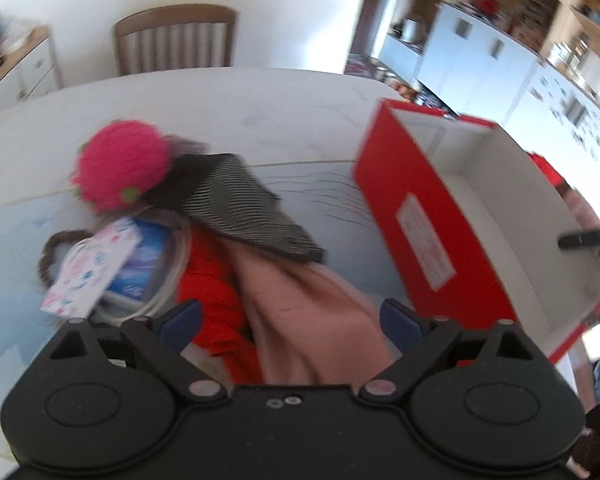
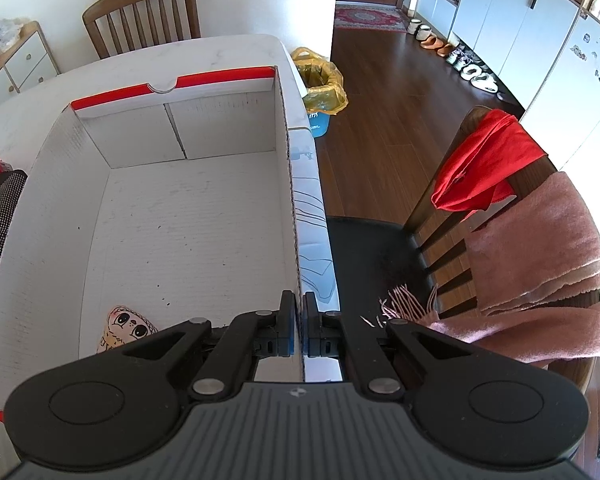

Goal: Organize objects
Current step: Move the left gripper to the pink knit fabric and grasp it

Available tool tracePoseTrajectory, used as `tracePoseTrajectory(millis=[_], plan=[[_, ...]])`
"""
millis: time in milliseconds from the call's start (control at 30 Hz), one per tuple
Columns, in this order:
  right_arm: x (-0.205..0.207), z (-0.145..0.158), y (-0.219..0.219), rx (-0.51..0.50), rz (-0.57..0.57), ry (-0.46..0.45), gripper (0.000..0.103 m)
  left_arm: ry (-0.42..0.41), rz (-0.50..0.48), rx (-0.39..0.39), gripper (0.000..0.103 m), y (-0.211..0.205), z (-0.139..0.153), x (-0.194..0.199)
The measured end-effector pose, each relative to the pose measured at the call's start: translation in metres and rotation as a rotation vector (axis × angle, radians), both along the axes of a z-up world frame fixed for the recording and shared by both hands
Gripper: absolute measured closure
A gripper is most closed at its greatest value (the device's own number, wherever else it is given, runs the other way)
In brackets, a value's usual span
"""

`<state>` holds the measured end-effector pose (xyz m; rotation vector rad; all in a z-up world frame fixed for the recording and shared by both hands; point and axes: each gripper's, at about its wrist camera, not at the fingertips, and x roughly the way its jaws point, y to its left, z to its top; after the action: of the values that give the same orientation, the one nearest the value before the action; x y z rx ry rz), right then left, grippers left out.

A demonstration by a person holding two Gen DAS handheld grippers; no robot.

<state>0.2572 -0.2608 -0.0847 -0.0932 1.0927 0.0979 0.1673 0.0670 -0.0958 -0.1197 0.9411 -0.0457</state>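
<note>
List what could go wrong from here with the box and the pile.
1. The right tongs pinch only the thin side wall of the box; a pull may bend or tear the cardboard.
2. The box sits close to the table edge; dragging it that way might tip it toward the floor.
3. The left tongs are open over a tangled pile: grabbing the pink cloth could drag the striped cloth along.

home dining area | dining table point(image 2: 228, 50) | wooden chair point(image 2: 140, 12) | shoes by cabinets point(image 2: 456, 52)
</note>
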Motion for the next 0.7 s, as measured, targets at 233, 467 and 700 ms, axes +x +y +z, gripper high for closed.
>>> tracePoseTrajectory(millis=[233,467,700], plan=[[-0.001,0.000,0.000,0.000,0.006,-0.001,0.099,0.102,-0.062,0.075,0.033,-0.030,-0.030,0.018],[-0.002,-0.001,0.000,0.006,0.006,0.000,0.099,0.116,-0.034,0.091,0.089,-0.024,-0.020,0.016],[-0.003,-0.001,-0.001,0.018,0.004,-0.004,0.099,-0.009,-0.015,0.001,0.094,-0.002,0.044,0.001]])
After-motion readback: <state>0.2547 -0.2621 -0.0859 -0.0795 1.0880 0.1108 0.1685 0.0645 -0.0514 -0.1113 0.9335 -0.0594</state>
